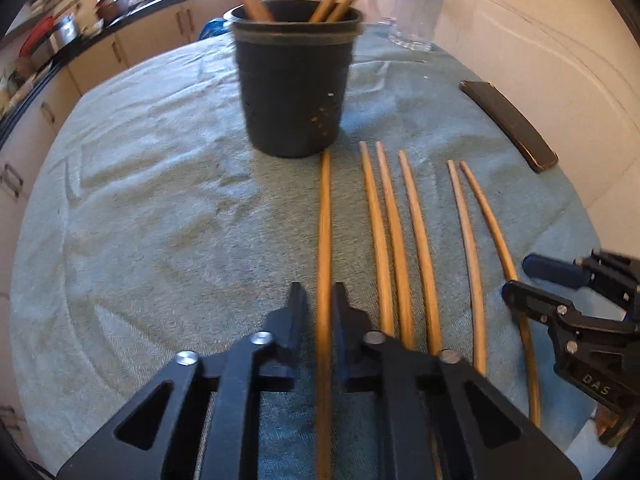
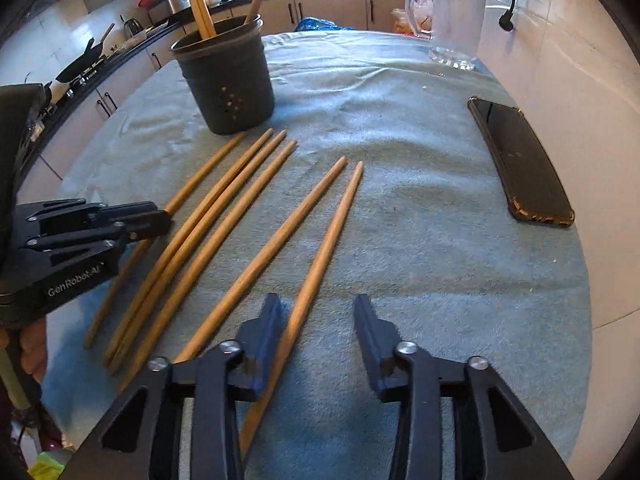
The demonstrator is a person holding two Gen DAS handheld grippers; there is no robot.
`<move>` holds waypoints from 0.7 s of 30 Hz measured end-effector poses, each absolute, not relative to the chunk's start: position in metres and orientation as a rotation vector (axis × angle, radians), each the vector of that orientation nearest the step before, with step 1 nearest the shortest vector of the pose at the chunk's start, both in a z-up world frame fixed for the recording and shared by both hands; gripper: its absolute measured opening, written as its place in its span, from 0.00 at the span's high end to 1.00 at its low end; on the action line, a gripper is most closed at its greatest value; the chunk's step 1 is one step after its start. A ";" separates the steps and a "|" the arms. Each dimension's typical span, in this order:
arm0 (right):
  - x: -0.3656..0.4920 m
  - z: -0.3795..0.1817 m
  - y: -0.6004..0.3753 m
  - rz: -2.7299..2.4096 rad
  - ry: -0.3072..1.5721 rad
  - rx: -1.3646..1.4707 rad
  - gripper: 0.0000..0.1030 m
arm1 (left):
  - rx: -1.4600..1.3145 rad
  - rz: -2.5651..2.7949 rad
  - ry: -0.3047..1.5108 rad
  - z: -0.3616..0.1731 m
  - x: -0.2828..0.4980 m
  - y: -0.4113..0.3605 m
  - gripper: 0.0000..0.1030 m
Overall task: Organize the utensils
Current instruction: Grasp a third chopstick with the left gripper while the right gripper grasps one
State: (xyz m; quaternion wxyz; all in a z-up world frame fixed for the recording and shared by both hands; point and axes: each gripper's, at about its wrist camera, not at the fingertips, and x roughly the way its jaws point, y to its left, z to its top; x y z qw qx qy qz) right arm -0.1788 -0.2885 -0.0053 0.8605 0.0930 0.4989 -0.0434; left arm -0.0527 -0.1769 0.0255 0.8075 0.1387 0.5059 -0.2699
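Note:
Several wooden chopsticks lie side by side on a blue-green towel (image 2: 420, 260). A black holder (image 1: 296, 80) (image 2: 228, 80) stands behind them with a few chopsticks upright in it. My left gripper (image 1: 320, 300) (image 2: 166, 220) is shut on the leftmost chopstick (image 1: 324, 220) (image 2: 200, 184), which runs straight between its fingers and still rests on the towel. My right gripper (image 2: 316, 312) (image 1: 524, 276) stands open low over the rightmost chopstick (image 2: 336, 220). That stick lies between the fingers, close beside the left one, with a wide gap to the right finger.
A dark phone (image 2: 520, 160) (image 1: 508, 124) lies at the towel's right edge. A clear glass pitcher (image 2: 456, 20) (image 1: 416, 8) stands at the back right. Kitchen counters with pans and cabinets run behind and to the left; a tiled wall is on the right.

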 end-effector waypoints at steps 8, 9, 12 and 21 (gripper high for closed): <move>-0.187 -0.005 -0.297 -0.071 1.085 0.172 0.89 | 0.062 -0.552 1.243 0.026 -0.060 -0.135 0.94; -0.188 -0.005 -0.297 -0.070 1.087 0.166 0.89 | 0.056 -0.556 1.251 0.026 -0.060 -0.134 0.94; -0.189 -0.004 -0.302 -0.079 1.093 0.178 0.81 | 0.050 -0.574 1.284 0.026 -0.056 -0.139 0.93; -0.155 -0.003 -0.311 -0.126 1.123 0.169 0.73 | -0.016 -0.561 1.340 0.023 -0.021 -0.156 0.88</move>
